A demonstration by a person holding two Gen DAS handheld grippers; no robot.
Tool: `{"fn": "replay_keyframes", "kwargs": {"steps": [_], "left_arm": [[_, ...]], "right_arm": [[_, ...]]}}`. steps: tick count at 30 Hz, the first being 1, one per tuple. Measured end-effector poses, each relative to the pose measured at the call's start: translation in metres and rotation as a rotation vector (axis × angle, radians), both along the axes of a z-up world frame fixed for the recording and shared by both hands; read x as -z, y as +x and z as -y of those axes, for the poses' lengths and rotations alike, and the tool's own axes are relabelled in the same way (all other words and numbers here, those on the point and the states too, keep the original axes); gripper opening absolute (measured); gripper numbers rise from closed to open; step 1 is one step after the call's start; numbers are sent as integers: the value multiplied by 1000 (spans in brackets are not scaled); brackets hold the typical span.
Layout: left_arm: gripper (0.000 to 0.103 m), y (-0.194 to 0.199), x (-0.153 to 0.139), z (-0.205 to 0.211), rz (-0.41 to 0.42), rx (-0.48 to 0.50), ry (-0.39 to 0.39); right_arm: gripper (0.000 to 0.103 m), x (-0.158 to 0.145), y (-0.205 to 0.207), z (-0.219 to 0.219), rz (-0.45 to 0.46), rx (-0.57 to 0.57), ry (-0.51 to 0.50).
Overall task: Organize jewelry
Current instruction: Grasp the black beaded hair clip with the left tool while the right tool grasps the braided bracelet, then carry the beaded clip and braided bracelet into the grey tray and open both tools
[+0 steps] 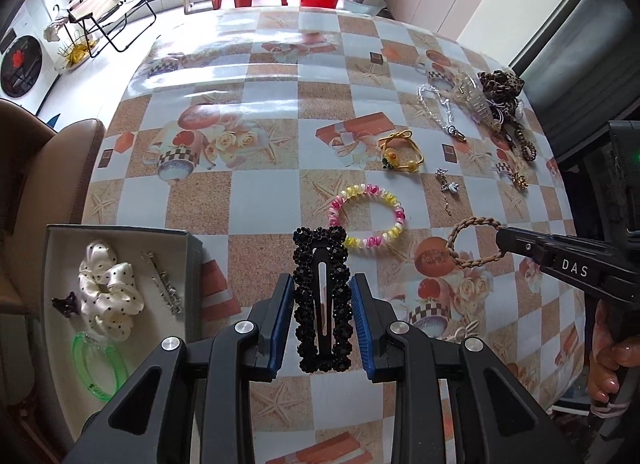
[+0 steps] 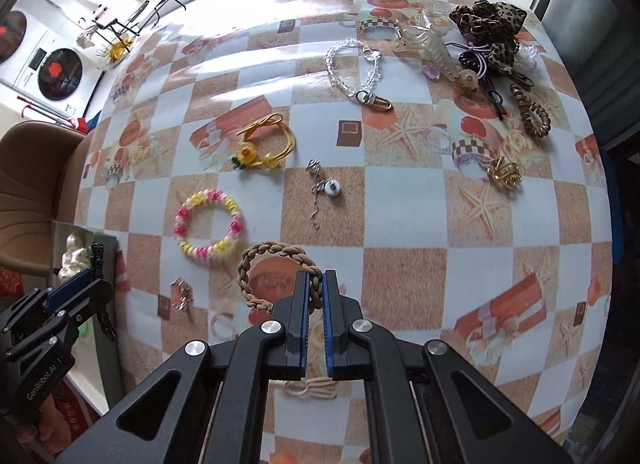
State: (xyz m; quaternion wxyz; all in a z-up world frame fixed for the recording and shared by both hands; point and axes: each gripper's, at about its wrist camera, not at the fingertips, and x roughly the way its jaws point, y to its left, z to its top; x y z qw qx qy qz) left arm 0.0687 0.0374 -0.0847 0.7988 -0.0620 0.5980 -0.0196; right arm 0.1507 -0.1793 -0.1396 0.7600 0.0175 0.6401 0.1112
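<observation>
My left gripper (image 1: 322, 288) is shut on a black beaded hair clip (image 1: 322, 300) and holds it above the table, just right of the grey box (image 1: 120, 233). The box holds a white polka-dot scrunchie (image 1: 108, 288), a silver hairpin (image 1: 164, 284), a small dark claw clip (image 1: 64, 302) and a green clip (image 1: 100, 368). My right gripper (image 2: 316, 284) is shut on a tan braided hair tie (image 2: 276, 264); it also shows in the left wrist view (image 1: 474, 242). A pink-and-yellow spiral bracelet (image 2: 208, 224) lies just beyond it.
A yellow flower bracelet (image 2: 264, 142), a silver charm chain (image 2: 320, 188), a clear bead chain (image 2: 356, 68), a gold brooch (image 2: 504, 172), a brown spiral tie (image 2: 530, 112) and a leopard scrunchie (image 2: 488, 28) lie on the table. A brown chair (image 1: 60, 168) stands left.
</observation>
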Motion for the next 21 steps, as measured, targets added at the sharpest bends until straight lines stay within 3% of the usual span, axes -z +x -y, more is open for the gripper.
{"fn": "replay_keyframes", "kwargs": {"steps": [11, 21], "left_arm": [[33, -44, -16, -33, 16, -48, -6], [33, -91, -23, -85, 22, -168, -4]], "right_arm": [[7, -23, -23, -26, -1, -40, 22], [7, -43, -38, -94, 15, -173, 58]]}}
